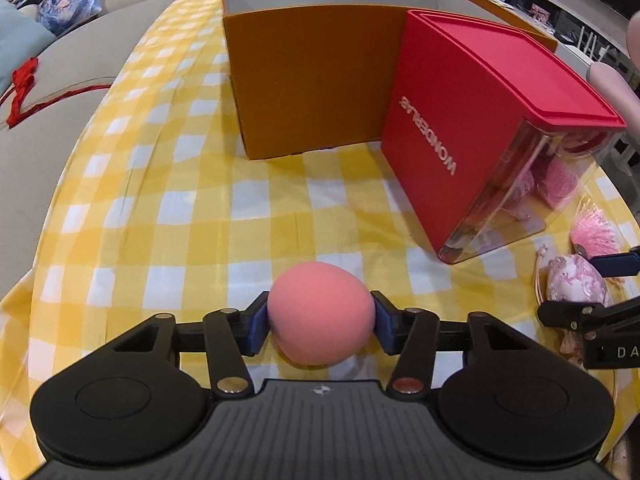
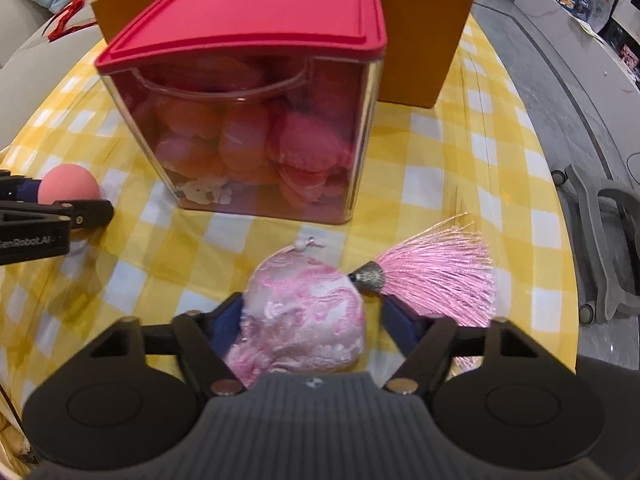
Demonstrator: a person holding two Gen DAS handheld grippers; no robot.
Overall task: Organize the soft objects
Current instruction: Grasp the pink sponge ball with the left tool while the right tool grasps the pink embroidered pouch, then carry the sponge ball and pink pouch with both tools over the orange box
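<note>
My left gripper (image 1: 321, 322) is shut on a pink foam egg-shaped sponge (image 1: 321, 318), low over the yellow checked tablecloth (image 1: 192, 216); the sponge also shows in the right wrist view (image 2: 69, 187). My right gripper (image 2: 312, 320) holds a pink-and-white brocade sachet (image 2: 304, 316) between its fingers, its pink tassel (image 2: 440, 276) lying to the right. The sachet also shows in the left wrist view (image 1: 576, 284). A clear container with a red lid (image 2: 256, 120) holds several pink and orange soft pieces; it stands just beyond the sachet and shows in the left wrist view (image 1: 480, 136).
An open orange cardboard box (image 1: 308, 80) stands behind the container, also in the right wrist view (image 2: 420, 40). A grey sofa with a red ribbon (image 1: 24, 88) lies left of the table. An office chair base (image 2: 600, 240) stands on the floor to the right.
</note>
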